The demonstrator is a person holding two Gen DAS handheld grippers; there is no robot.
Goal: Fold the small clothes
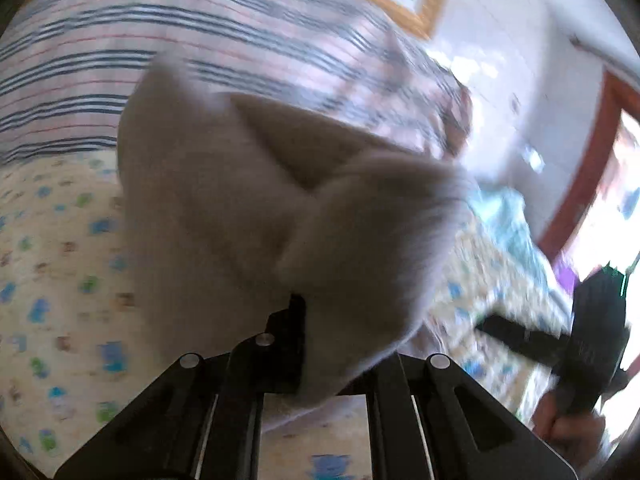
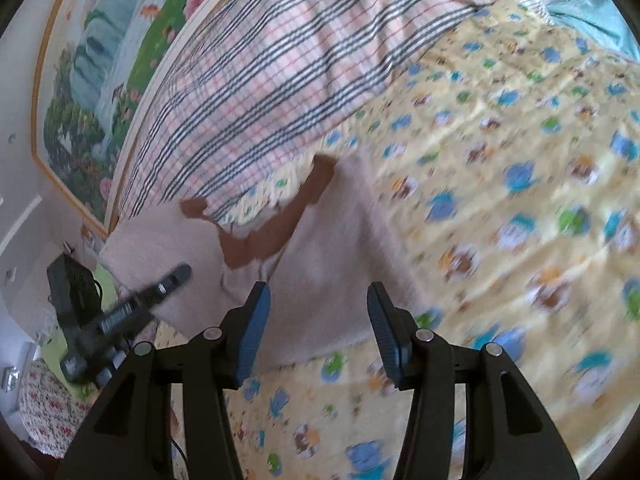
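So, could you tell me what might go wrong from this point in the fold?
1. The left gripper holds only a bunched edge of the beige garment, so the cloth may slip free mid-swing.
2. The right gripper has its jaws open over the garment and grips nothing, so that side may drag or crease on the yellow patterned sheet.
3. Both views are motion-blurred; a move this fast could land the fold crooked.

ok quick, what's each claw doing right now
Left claw: closed on the beige garment, a bunched part lifted.
Right claw: open, holding nothing, over the garment on the yellow patterned sheet.
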